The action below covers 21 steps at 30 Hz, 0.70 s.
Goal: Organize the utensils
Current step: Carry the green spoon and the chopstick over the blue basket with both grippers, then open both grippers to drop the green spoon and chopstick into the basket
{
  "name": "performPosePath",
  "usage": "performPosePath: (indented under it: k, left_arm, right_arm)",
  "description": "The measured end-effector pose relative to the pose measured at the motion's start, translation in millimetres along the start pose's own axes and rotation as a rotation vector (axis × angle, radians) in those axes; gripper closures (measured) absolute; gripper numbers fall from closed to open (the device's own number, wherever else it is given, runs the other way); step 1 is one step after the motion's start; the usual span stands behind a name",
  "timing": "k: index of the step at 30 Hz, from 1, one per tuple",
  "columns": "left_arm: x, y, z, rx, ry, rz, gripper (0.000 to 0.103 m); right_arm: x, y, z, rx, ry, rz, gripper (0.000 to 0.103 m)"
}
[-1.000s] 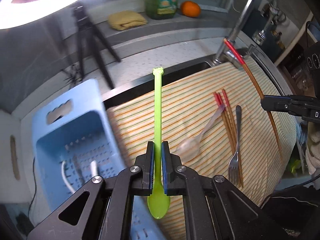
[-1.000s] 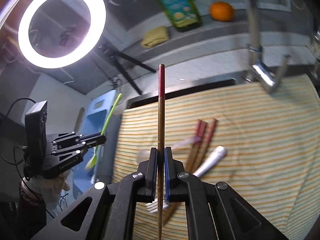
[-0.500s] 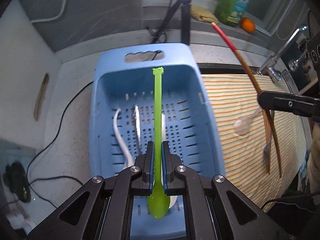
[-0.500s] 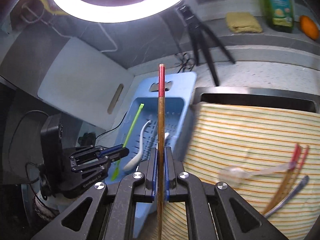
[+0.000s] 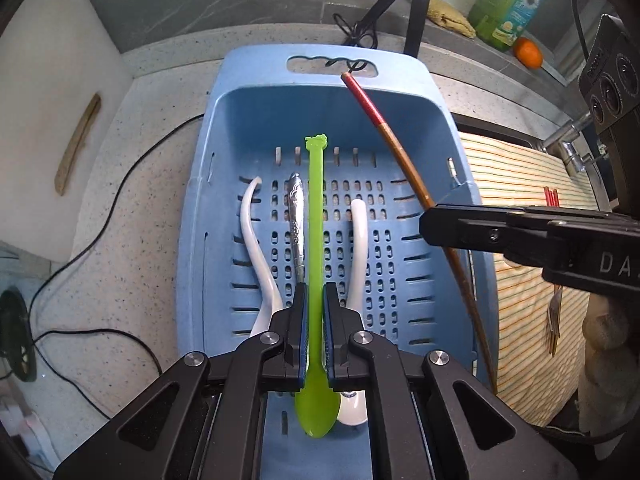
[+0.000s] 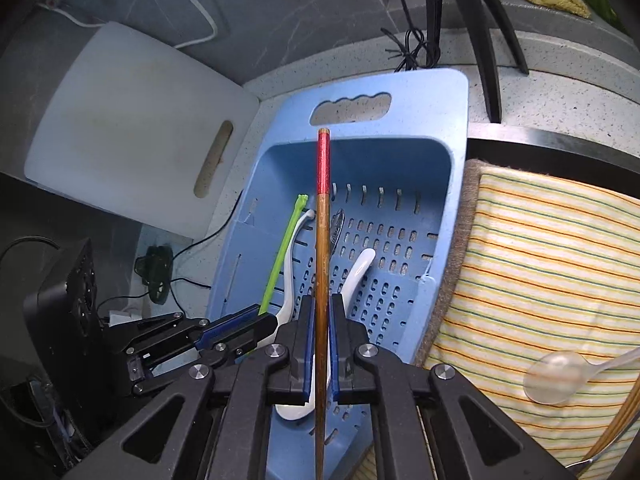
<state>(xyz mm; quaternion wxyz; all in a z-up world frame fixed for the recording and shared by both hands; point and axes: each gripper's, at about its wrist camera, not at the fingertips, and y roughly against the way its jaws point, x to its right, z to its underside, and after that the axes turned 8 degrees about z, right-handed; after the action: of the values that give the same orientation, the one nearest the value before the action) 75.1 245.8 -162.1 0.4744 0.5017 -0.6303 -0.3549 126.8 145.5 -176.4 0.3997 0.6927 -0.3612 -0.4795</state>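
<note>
The green spoon is pinched between the pads of the left gripper, handle pointing forward over the blue basket. A red-tipped chopstick is clamped upright in the right gripper above the same basket. The chopstick's lower end is cut off by the frame edge.

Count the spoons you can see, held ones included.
4: green spoon in the left gripper, two white spoons in the blue basket, a clear spoon on the striped cloth. Others may be hidden.
</note>
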Motion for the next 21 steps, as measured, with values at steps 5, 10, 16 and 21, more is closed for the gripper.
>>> performPosePath:
  k: [5,10,16,21]
  left_arm:
    - [-2.7,-6.3,2.1,-0.008,0.015,0.007,0.098]
    - [-7.1,-10.6,3.2,-0.014,0.026,0.001,0.097]
    - [-8.6,-13.6,1.9,-0.019,0.033,-0.005,0.097]
    - [-9.0,-14.1,0.1,-0.022,0.038,-0.012,0.097]
  right_arm:
    - [-1.0,-12.9,-1.6,-0.025,-0.012,0.022,0.097]
    - [-1.3,-17.3,-2.1,-0.03,-0.016,0.041,0.097]
    - [-3.4,-18.2,-2.2,-0.029,-0.007,0.049,0.095]
    - [-3.1,-14.9,-1.2,-0.022,0.003,0.051,0.094]
